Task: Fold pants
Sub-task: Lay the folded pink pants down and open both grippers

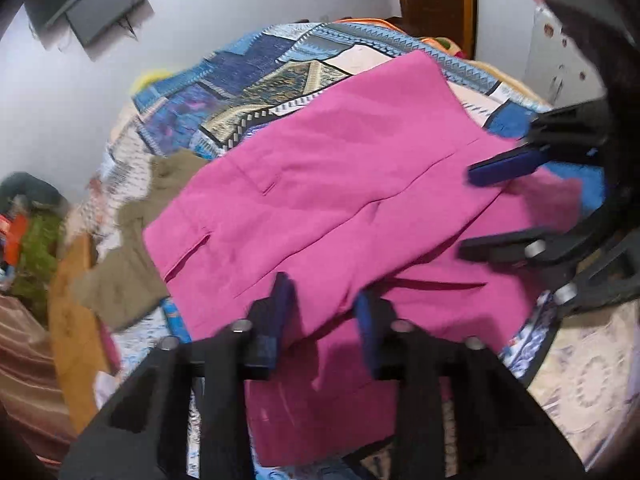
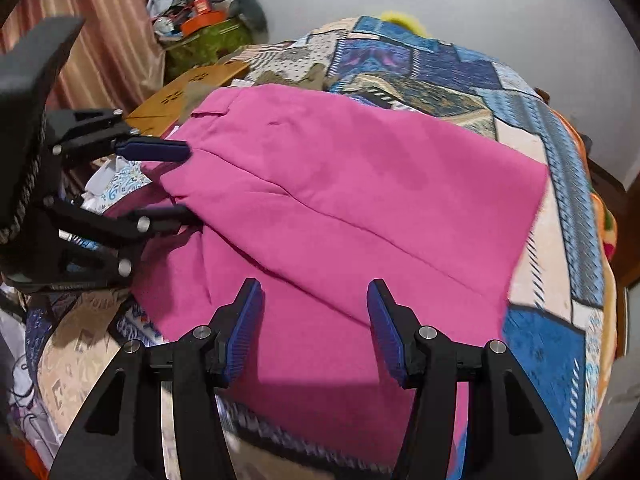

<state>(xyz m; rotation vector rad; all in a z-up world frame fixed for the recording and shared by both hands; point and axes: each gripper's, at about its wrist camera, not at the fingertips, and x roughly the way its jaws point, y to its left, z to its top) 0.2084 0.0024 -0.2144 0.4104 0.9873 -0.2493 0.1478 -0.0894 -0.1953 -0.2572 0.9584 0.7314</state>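
Pants, one pink pair, lay folded over on the patchwork bedspread, with both tongs at their near side. Inside the right gripper the two blue pads stood well apart above the pink cloth and pressed on nothing. Those of the left gripper stood closer together; a fold of the pink cloth lay between them, but I could not tell whether the pads touched it. In the right wrist view this gripper reached in from the left with its fingertips at the edge of the pants.

Two layers of pink showed, the upper one lying slantwise over the lower. Its far edge ran straight, and beyond it the bedspread lay bare toward the wall. One olive garment lay beside the pants and partly under them, near an orange-brown board. One heap of clutter stood by the striped curtain in the corner. One dark screen hung on the wall.
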